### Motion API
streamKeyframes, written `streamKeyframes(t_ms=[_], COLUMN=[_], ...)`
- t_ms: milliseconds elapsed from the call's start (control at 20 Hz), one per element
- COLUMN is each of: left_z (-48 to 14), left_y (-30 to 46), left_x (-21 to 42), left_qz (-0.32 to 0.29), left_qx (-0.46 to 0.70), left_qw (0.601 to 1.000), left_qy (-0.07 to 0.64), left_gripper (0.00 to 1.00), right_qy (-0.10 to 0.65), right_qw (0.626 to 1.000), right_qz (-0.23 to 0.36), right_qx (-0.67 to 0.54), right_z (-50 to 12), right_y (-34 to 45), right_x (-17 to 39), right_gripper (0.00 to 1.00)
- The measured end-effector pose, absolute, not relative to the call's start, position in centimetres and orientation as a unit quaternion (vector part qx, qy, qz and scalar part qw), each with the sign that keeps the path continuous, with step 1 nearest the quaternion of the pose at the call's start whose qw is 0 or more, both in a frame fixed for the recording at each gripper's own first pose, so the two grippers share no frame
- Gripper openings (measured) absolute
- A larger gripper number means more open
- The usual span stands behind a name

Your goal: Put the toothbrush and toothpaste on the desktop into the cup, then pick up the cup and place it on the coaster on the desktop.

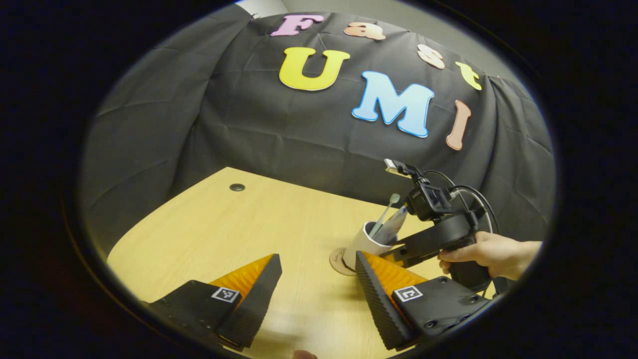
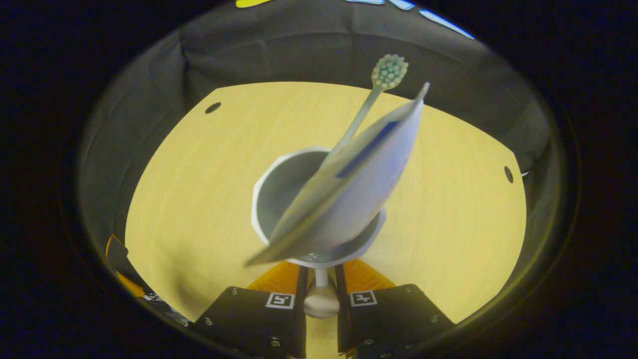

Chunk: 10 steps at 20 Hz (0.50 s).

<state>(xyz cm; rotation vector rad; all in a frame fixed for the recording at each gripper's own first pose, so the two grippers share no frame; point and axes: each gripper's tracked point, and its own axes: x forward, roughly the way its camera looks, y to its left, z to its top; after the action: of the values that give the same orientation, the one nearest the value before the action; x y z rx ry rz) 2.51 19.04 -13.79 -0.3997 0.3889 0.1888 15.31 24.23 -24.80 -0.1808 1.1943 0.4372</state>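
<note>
Left gripper view: your left gripper (image 1: 316, 294) hangs idle over the near part of the bench (image 1: 214, 234), jaws spread wide with only bare wood between them. Ahead and to the right, the white cup (image 1: 360, 244) stands upright with the toothbrush (image 1: 385, 215) and toothpaste (image 1: 394, 225) leaning out of it toward the right. The coaster (image 1: 340, 260) lies at the cup's foot; its left edge peeks out beside the base. Your left finger hides the cup's base, so you cannot tell whether the cup is seated or just off it. The right gripper (image 1: 398, 255) comes in from the right, level with the cup's side, carried by a hand (image 1: 486, 254). That arm is plainly the one on the job. Open bench lies to the left and behind.

Right gripper view: the jaws of your right gripper (image 2: 321, 294) are nearly closed, pressing from both sides on the cup's handle (image 2: 320, 299), with the cup body (image 2: 314, 209) just beyond the fingertips. The toothpaste tube runs long-axis from lower left to upper right across the cup mouth; the toothbrush stands steeper behind it, head up. The coaster is hidden under the cup here. Judgement: both items are in, and what remains turns on centring the base on the coaster, straight down. Keep the cup level, since the tube overhangs the rim.
</note>
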Motion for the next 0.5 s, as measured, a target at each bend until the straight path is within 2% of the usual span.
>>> streamKeyframes(t_ms=[100, 150, 200, 400, 500], left_z=[-13.8, -13.8, -13.7, -13.6, -13.7], left_y=[19.0, 19.0, 19.0, 18.9, 19.0], left_x=[2.4, 2.4, 2.3, 2.3, 2.1], left_qz=[0.091, 0.090, 0.089, 0.085, 0.085], left_qx=[-0.197, -0.196, -0.196, -0.197, -0.196], left_qw=[0.957, 0.957, 0.957, 0.957, 0.957], left_qy=[0.193, 0.193, 0.193, 0.194, 0.195], left_gripper=[0.96, 0.96, 0.97, 0.96, 0.96], right_qy=[0.559, 0.561, 0.562, 0.563, 0.564], right_qw=[0.799, 0.798, 0.797, 0.796, 0.796], right_qz=[0.203, 0.204, 0.203, 0.198, 0.195], right_qx=[-0.087, -0.088, -0.089, -0.099, -0.100], right_z=[-25.2, -25.2, -25.3, -25.5, -25.4], right_y=[25.0, 25.1, 25.2, 25.7, 25.5], right_x=[15.5, 15.5, 15.5, 15.7, 15.5], right_gripper=[0.25, 0.21, 0.25, 0.25, 0.22])
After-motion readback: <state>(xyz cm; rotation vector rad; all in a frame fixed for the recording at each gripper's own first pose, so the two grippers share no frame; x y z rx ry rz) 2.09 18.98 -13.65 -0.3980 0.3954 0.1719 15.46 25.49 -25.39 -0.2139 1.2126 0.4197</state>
